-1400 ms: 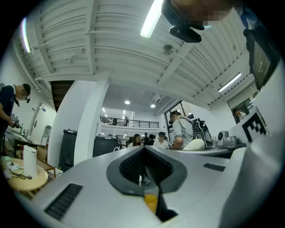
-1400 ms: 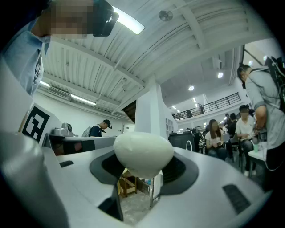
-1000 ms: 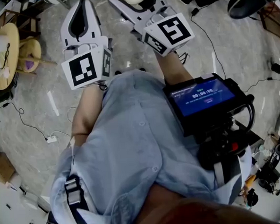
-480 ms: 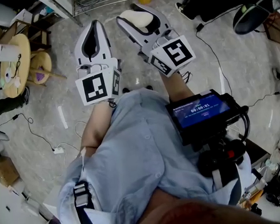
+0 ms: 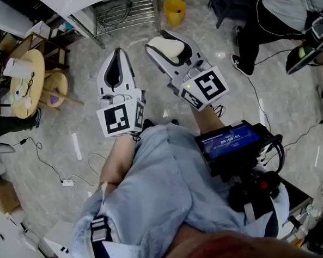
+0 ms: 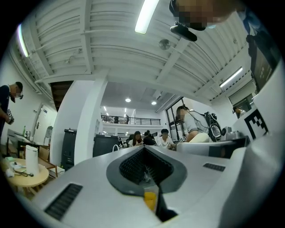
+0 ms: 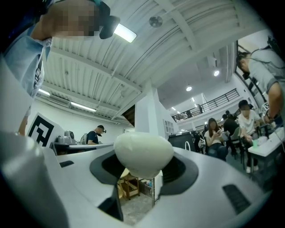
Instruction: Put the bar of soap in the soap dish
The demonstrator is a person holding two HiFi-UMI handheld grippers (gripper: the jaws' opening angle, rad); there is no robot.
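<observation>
White soap bar (image 7: pixel 143 150) still clamped in right tongs (image 7: pixel 140 171), left tongs (image 6: pixel 146 173) clenched empty, both lower in frame.

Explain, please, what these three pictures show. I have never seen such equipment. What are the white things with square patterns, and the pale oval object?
No robot is here: a person in a light blue shirt holds one hand tool in each hand. The head view looks down from the person's head; the two gripper views come from a camera on each tool, looking along its fingers. The left gripper has its fingers together, nothing between them. The right gripper pinches a pale oval bar of soap. The patterned cubes are parts of the tools. Below is a grey floor, with a yellow bucket ahead. No soap dish shows.
</observation>
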